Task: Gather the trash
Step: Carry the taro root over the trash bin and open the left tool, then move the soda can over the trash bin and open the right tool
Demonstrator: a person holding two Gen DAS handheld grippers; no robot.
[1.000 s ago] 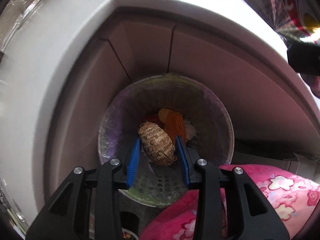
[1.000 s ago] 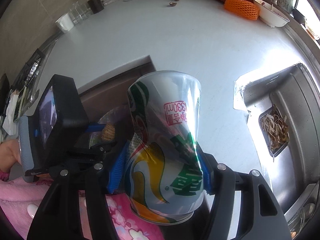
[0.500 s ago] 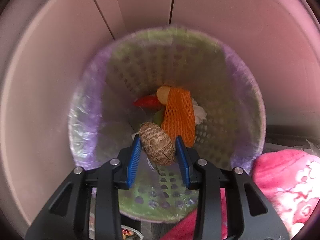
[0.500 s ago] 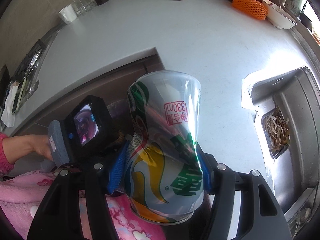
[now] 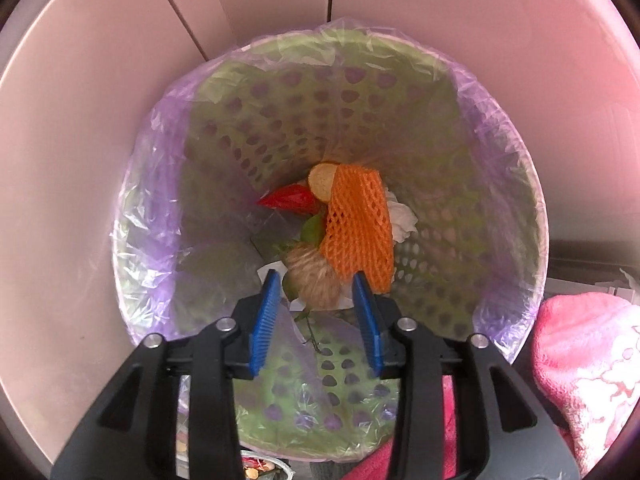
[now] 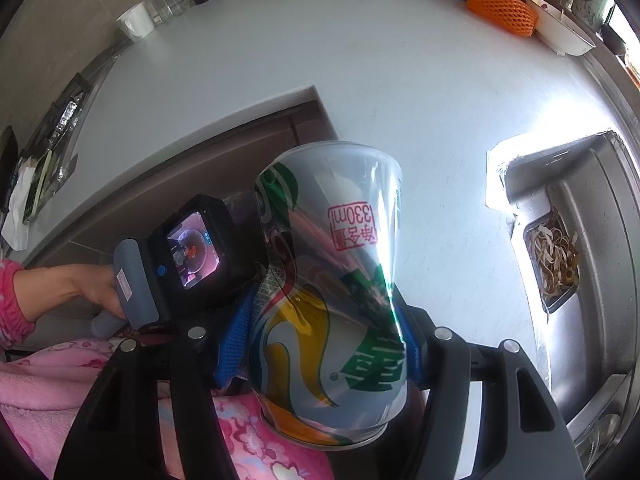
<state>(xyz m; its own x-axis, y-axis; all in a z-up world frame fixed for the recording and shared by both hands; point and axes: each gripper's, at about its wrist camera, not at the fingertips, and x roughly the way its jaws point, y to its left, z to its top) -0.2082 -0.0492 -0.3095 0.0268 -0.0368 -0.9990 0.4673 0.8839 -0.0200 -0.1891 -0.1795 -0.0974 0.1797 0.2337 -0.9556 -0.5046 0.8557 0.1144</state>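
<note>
- Left gripper (image 5: 316, 312) pointing straight down into green perforated bin (image 5: 516, 216) lined with clear purple-tinted bag (image 5: 156, 184).
- Jaws just been opening; blue pads (image 5: 264, 316) now clear of brown ridged taro-like lump (image 5: 314, 282), gap visible each side, lump blurred, loose between them, not gripped.
- In bin bottom: orange foam net (image 5: 358, 232) at 1 o'clock of lump, red scrap (image 5: 290, 200) at 11 o'clock, round tan slice (image 5: 320, 180) at 12, white tissue (image 5: 402, 220) at 2 o'clock beside net.
- Pink floral sleeve (image 5: 584, 360) at 4 o'clock outside bin rim.
- Right gripper (image 6: 324, 348) clamped on crushed drink can (image 6: 332, 292), pads pressed to both sides, can upright-ish, over grey countertop (image 6: 360, 80).
- Second orange foam net (image 6: 502, 12) far at 1 o'clock on counter, white bowl (image 6: 560, 32) just beside it.
- Sink (image 6: 592, 280) at 3 o'clock, peelings in strainer (image 6: 554, 256).
- Hand (image 6: 100, 288) on the other gripper's handle at 9 o'clock.
</note>
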